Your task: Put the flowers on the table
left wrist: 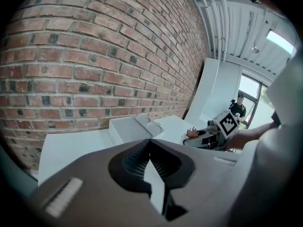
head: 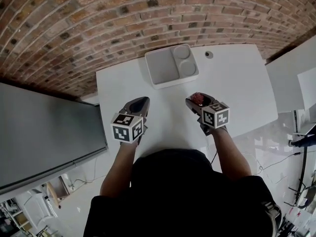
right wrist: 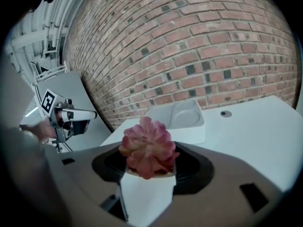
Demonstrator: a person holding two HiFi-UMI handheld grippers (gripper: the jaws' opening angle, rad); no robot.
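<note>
right gripper (head: pixel 193 100): clamped on a pink flower (right wrist: pixel 148 148), over the near right of the white table (head: pixel 237 83) | left gripper (head: pixel 139 103): jaws together, nothing between them, near left | white tray (head: pixel 163 69): far centre, beyond both

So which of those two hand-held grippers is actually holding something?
The right hand-held gripper: its jaws are closed on a pink flower. The left hand-held gripper has its jaws together with nothing between them.
</note>
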